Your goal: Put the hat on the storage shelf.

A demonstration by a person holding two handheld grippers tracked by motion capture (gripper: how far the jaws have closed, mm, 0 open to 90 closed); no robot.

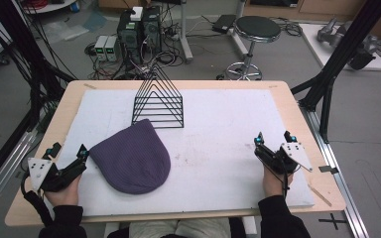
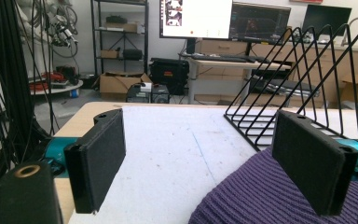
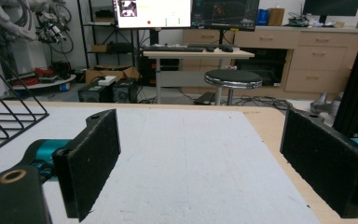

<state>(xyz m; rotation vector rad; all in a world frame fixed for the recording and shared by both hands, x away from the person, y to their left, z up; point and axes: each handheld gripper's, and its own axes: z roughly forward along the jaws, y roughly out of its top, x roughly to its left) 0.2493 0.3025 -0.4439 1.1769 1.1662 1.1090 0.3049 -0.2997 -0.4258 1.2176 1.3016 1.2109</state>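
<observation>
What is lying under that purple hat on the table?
The hat lies flat on a white sheet that covers the table. The sheet shows all around it. Whatever might be beneath the hat itself is covered and cannot be seen.

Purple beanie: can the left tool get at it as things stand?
Probably yes. The left tool is open right beside the beanie, one jaw already over the knit edge in the left gripper view. Nothing lies between them; the wire rack stands behind the beanie.
</observation>
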